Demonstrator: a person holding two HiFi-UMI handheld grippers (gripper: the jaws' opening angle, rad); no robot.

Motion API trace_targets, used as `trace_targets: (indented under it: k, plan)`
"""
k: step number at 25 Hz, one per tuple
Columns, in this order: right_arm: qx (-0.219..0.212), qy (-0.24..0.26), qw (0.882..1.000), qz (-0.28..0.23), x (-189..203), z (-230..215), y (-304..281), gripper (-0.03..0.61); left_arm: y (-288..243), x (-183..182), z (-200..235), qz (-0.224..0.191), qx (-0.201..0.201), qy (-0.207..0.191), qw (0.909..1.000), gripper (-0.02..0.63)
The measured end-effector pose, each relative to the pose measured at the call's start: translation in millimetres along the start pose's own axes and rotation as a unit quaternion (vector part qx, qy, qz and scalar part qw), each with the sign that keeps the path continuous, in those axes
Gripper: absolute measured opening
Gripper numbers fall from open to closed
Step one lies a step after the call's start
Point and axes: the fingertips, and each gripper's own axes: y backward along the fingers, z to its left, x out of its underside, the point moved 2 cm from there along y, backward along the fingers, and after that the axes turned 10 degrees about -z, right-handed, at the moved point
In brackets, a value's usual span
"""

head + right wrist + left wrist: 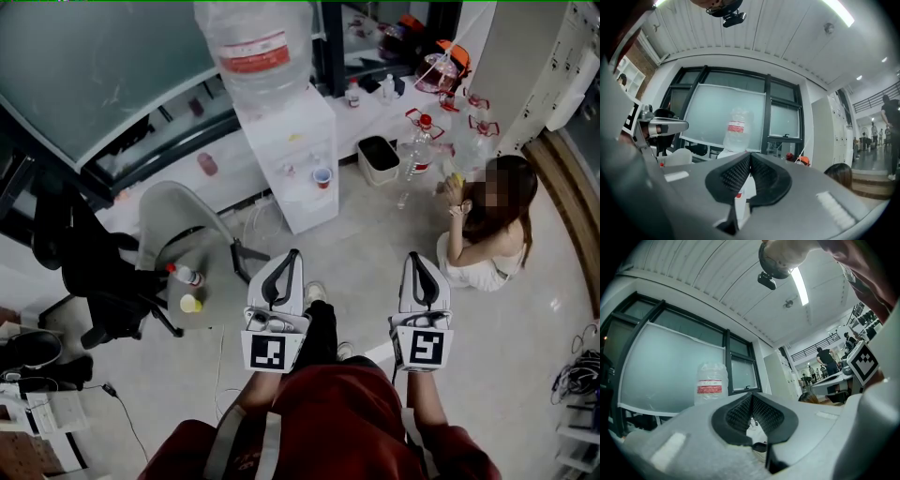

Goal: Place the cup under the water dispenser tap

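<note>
Left gripper (295, 253) jaws pressed together, empty, right gripper (412, 256) jaws likewise, cup (322, 176) at water dispenser (281, 141) front

This is an open-plan office. A white water dispenser (289, 159) topped by a big bottle (255, 47) stands against frosted glass partitions (84, 66). Swivel chairs (178, 225) stand on the pale floor (375, 253) to its left. Strip lights (800, 284) cross a panelled ceiling (717, 282). Far right, past tall white lockers (832, 131), people (825, 359) stand among desks (829, 380).

One water dispenser (286, 141), one cup (322, 176) in it, two claws (290, 255) (416, 258), one crouching person (487, 225)
</note>
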Motion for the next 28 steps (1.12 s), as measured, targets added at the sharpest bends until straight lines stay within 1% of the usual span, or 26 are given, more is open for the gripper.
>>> trace_targets:
  k: [4, 7, 12, 16, 28]
  plan:
    - [-0.008, 0.000, 1.000, 0.005, 2, 0, -3, 0.000, 0, 4, 0, 0.003, -0.007, 0.000, 1.0000, -0.002]
    - [-0.016, 0.013, 1.000, 0.014, 11, -4, -3, 0.001, 1, 6, -1, 0.006, -0.011, -0.001, 0.9999, -0.002]
    - [-0.024, 0.014, 0.999, 0.017, 14, -2, -9, 0.001, 5, 7, 2, 0.011, -0.021, 0.000, 0.9997, -0.002]
    - [-0.022, 0.005, 1.000, 0.011, 8, -1, -12, 0.002, 6, 7, 5, 0.011, -0.028, 0.000, 0.9995, -0.002]
    - [-0.004, 0.010, 1.000, 0.012, 10, -13, -9, 0.001, 3, 7, 7, 0.007, -0.022, -0.008, 0.9997, -0.002]
